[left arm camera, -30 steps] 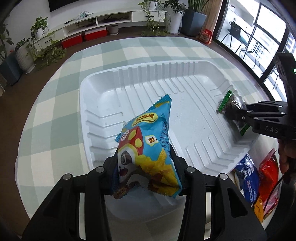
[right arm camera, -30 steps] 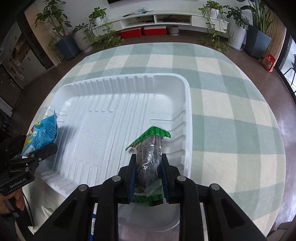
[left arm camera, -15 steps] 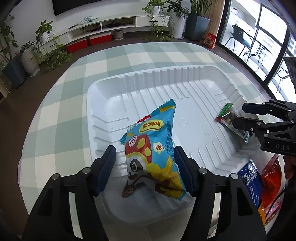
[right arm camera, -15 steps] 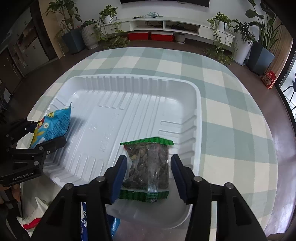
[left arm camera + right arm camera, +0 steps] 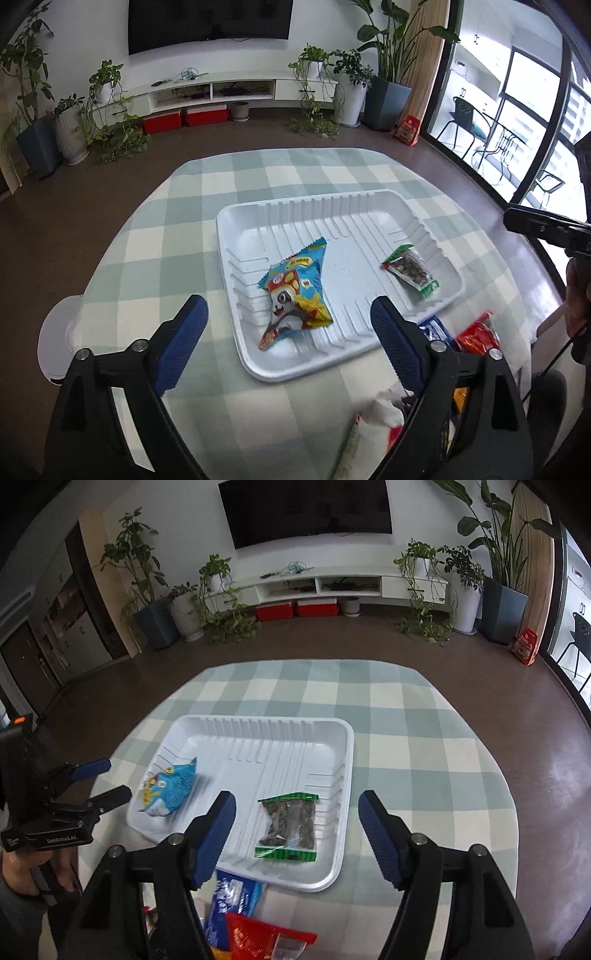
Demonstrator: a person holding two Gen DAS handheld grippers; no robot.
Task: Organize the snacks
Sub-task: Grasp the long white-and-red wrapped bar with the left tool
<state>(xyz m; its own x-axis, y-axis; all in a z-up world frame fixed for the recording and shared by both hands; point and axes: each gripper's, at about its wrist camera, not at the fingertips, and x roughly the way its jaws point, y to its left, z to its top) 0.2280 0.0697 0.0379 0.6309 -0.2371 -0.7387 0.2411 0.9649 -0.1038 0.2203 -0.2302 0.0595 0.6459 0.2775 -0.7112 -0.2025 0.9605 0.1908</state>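
Both packets have left the jaws since a second ago and now lie in the white tray (image 5: 236,321), with both grippers pulled up and back.

Left wrist view: left gripper (image 5: 288,325) is empty, its fingers spreading wide, nothing between them. Blue chip bag (image 5: 295,291) lies flat in the tray's near-left part, clear of the pads. Green-edged nut packet (image 5: 412,269) rests at the tray's right side, well apart from the bag. Right gripper's tip pokes in at the far right edge. More snacks, a blue packet (image 5: 436,328) and a red packet (image 5: 476,332), sit on the checked tablecloth (image 5: 166,236) just beside the tray's near rim.

Right wrist view: right gripper (image 5: 295,819) is also opening and empty; the nut packet lies below it on the tray floor, untouched. Left gripper's jaws stand parted beside the tray, left of the chip bag.

Progress: two snacks placed, at least two left outside. Early to midway, I'd judge; next is probably picking from the pile.
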